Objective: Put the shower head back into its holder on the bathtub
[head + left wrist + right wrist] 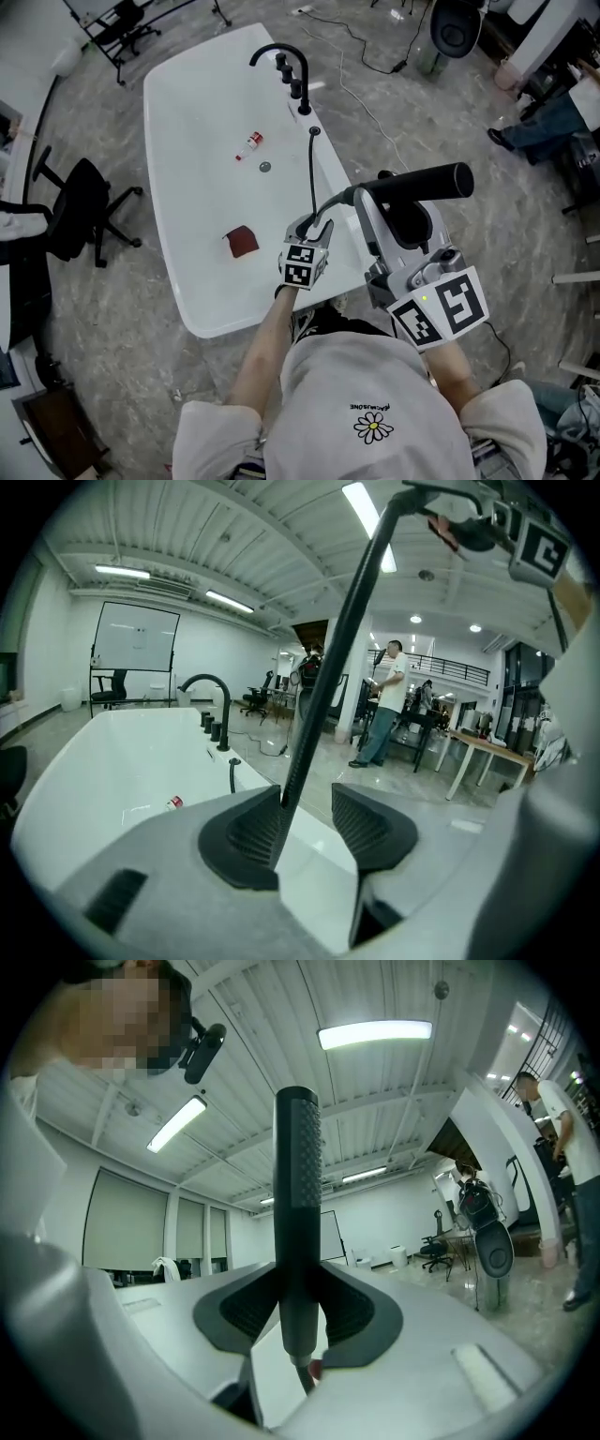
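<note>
Jaws of the right gripper (298,1314) are closed on the lower end of the shower head (297,1194), which is pinched between both ribbed pads. Those of the left gripper (307,822) are held partly apart, with the hose (330,672) passed between them and laid against one pad only.

In the head view the left jaws are covered by that gripper's marker cube, and the near right edge of the bathtub (192,178) is hidden behind both grippers. The joint of hose and shower head is only partly seen below the right pads.

The shower head is held in the air off the tub's right edge, beside the near right corner, with its long axis roughly level and its free end pointed away from the tub. The hose is seen to rise from a small black socket (315,131) on the right edge, just short of the faucet (281,56) at the far right corner.

Inside the tub are seen a dark red cloth (242,241), a small red-capped bottle (249,142) and a drain (265,167).
</note>
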Tool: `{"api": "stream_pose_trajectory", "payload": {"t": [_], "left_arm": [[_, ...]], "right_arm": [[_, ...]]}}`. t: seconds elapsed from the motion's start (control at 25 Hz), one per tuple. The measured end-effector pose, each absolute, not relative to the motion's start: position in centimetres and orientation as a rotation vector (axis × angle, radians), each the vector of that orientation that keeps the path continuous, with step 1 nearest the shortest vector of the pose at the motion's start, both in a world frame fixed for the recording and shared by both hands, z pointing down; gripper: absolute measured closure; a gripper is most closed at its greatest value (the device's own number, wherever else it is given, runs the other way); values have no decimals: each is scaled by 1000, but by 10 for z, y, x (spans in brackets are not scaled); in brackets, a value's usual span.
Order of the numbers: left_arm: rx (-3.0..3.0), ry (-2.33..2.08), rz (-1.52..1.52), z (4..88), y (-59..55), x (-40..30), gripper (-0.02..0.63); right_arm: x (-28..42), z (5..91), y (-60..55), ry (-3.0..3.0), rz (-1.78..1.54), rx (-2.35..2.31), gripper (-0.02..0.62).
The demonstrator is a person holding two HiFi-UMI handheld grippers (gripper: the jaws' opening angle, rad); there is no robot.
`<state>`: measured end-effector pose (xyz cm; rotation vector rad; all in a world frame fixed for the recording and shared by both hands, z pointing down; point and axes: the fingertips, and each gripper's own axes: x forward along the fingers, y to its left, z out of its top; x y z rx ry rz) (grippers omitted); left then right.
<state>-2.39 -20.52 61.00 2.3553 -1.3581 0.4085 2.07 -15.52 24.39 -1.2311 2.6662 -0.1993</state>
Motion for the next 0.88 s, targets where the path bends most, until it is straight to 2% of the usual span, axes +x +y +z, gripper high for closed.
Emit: {"api": "stream_pose_trajectory", "payload": {"t": [0.24,0.56,0.6,0.68,0.88], "left_arm": [[2254,-1327,499,670,-222,-30,442],[2206,-1302,569,707,-241,-41,448],[2205,-1306,580,710,-244,-42,456],[2200,-1336,592,712,-249,-46,523],[2226,-1438,532,683,-271,-60,543]], "right_arm": [[20,219,-158,2614,-131,-1272,456],[20,196,-155,2580,-144,-1275,456],[20,195,-155,2578,-140,-1283,456],[23,196,-156,2572,-130,-1309,456],[33,187,-154,2527,-107,-1360,456]]}}
